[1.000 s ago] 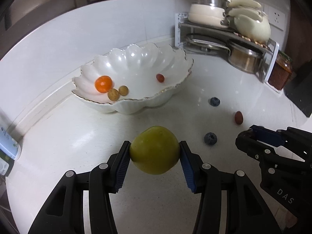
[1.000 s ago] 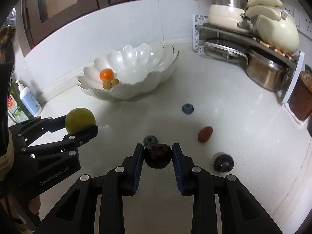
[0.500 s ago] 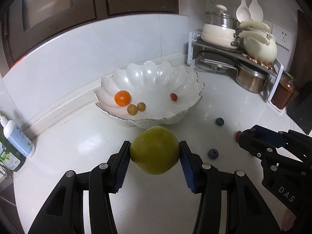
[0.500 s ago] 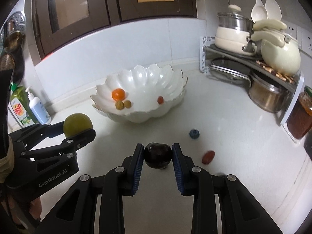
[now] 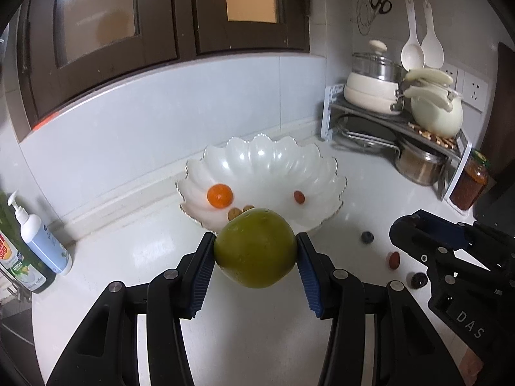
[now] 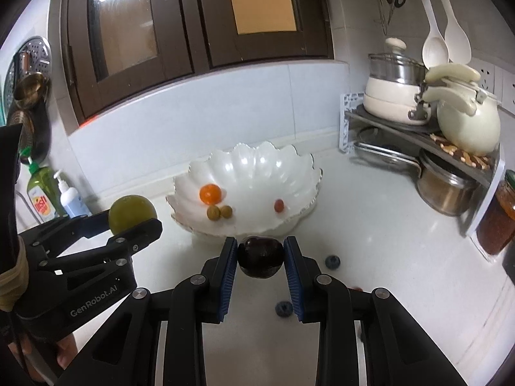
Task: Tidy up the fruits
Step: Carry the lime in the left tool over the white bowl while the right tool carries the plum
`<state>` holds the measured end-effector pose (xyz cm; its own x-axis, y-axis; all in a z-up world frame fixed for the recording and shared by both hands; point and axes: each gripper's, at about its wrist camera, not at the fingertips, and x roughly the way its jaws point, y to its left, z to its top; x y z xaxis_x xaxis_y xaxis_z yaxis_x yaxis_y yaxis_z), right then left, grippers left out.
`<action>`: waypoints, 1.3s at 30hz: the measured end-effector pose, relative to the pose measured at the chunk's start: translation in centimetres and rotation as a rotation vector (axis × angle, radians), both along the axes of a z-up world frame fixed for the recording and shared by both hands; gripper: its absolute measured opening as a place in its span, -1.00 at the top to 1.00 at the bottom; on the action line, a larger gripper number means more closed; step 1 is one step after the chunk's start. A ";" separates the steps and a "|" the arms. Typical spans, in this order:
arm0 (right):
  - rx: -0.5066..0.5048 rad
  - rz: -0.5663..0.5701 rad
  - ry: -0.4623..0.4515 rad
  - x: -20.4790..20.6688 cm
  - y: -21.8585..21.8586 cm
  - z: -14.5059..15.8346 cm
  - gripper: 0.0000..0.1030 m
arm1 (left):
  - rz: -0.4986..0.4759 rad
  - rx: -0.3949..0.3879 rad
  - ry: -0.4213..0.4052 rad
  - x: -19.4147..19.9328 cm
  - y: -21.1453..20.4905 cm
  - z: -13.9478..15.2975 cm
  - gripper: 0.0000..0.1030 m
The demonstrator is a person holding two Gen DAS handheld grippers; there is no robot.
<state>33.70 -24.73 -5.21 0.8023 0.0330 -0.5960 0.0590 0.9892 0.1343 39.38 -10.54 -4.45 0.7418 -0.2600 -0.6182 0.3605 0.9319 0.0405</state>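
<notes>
While both tools hang above the white counter [image 5: 257, 337], the left gripper [image 5: 256, 254] clamps a green fruit [image 5: 256, 247] across its widest part and the right gripper [image 6: 260, 257] clamps a dark plum [image 6: 260, 256] likewise. The scalloped bowl [image 6: 289, 215] lies beyond, already holding an orange fruit [image 6: 210, 193]. Both held fruits look smooth, round and firm, so probably slippery; the green one is likely heavier. Pads at mid-height seem the safest hold.

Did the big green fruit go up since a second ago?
Yes. The green fruit rose in the left gripper: the white bowl now sits lower and smaller behind it.
</notes>
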 end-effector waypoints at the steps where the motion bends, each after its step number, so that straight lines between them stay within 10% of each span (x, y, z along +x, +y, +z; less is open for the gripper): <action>1: -0.003 -0.002 -0.005 0.1 0.1 0.2 0.40 | 0.002 -0.002 -0.005 0.1 0.0 0.2 0.04; 39: -0.086 0.011 -0.109 8.4 -1.0 5.2 0.40 | 0.088 -0.008 -0.131 6.6 -0.8 5.8 0.04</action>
<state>42.05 -25.74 0.01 0.8623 -0.0053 -0.5064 0.0377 0.9978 0.0538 46.02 -11.30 1.33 0.8358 -0.1956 -0.5130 0.2700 0.9600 0.0738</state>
